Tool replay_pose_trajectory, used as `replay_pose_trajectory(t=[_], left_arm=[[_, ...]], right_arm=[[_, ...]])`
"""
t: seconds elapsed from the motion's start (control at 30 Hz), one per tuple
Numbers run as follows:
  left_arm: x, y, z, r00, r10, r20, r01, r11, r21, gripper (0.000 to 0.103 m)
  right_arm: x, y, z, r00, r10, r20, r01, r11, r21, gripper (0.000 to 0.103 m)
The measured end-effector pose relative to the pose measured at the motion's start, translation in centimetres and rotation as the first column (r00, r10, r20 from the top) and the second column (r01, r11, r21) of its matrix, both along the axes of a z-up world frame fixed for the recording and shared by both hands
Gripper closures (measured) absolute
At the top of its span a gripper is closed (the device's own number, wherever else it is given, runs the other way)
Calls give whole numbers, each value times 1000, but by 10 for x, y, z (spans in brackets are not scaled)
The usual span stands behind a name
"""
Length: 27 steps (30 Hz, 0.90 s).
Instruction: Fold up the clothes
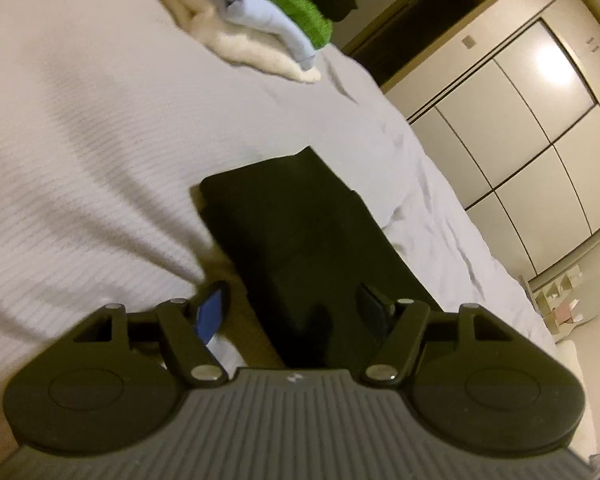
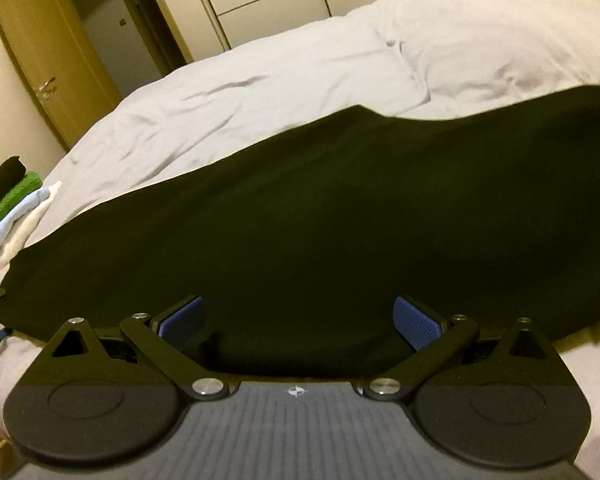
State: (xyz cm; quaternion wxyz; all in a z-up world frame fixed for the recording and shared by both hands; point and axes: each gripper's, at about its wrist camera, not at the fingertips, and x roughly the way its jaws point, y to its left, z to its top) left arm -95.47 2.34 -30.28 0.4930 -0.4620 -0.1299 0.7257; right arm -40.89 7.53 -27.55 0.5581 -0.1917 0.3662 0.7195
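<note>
From my left wrist camera I see the left hand-held gripper (image 1: 294,308) with its jaws partly apart, straddling the near end of the black garment (image 1: 300,236); I cannot see the pads pressing the cloth, so I call it loose around it. The garment lies as a narrow folded strip on the white bed (image 1: 80,160), running from 6 o'clock toward 12. At 12 o'clock sits a stack of folded clothes (image 1: 268,28) (cream, pale blue, green and black layers). Wardrobe doors (image 1: 520,120) fill 2 o'clock, a sight the other camera gives only partly.

My right wrist camera shows the right hand-held gripper (image 2: 300,322) spread wide, its blue pads (image 2: 418,322) hovering over the garment's long side (image 2: 320,220), which here spans from 9 to 3 o'clock. Only this view shows the open wooden door (image 2: 48,68) at 10 o'clock; the stack (image 2: 12,216) sits at 9, just beside the garment's end.
</note>
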Motion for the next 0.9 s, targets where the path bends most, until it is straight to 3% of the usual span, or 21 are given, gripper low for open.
replay_pose_trajectory(t=[0.03,0.07,0.17,0.2,0.23,0.3,0.37,0.4,0.47,0.53,0.6,0.7,0.77,0.87,0.9], left_arm=[[1,2,0,1000,-5,-16,5,1000,4,69],[1,5,0,1000,-9,-22,9,1000,-9,83],[-1,8,7,1000,-18,-6,18,1000,1,93],[4,8,16,999,-24,-37,25,1000,13,94],[14,10,31,993,-47,-112,50,998,29,95],[45,17,63,958,-116,-264,133,990,46,95],[92,26,95,889,-226,-398,267,962,51,95],[121,29,109,841,-279,-464,338,940,46,95],[179,35,117,742,-383,-551,466,885,13,94],[236,40,115,634,-482,-605,581,813,-39,93],[293,45,103,525,-581,-622,674,730,-114,85],[349,52,62,426,-718,-550,734,630,-253,80],[366,44,49,397,-747,-534,734,608,-304,73],[358,24,63,398,-759,-515,768,583,-265,71],[350,20,70,411,-756,-509,774,585,-243,71]], right_arm=[[2,1,0,1000,-5,2,5,1000,4,0],[4,2,1,1000,-11,6,11,1000,8,0],[11,1,2,999,-31,27,30,999,23,1],[13,0,3,999,-37,39,36,999,26,2],[17,-1,3,998,-45,52,44,999,29,2],[24,-3,5,996,-62,68,60,998,35,2],[34,-6,6,995,-81,64,79,996,36,2],[39,-7,6,994,-91,60,89,995,39,2],[49,-10,8,992,-111,52,108,993,46,2],[58,-14,11,991,-129,44,126,990,55,2],[67,-19,14,989,-144,34,142,988,61,2],[81,-25,15,987,-163,16,162,985,53,1],[92,-28,15,984,-178,-5,178,983,41,1],[107,-33,14,979,-199,-52,200,979,26,1],[109,-33,13,977,-202,-75,204,979,19,1]])
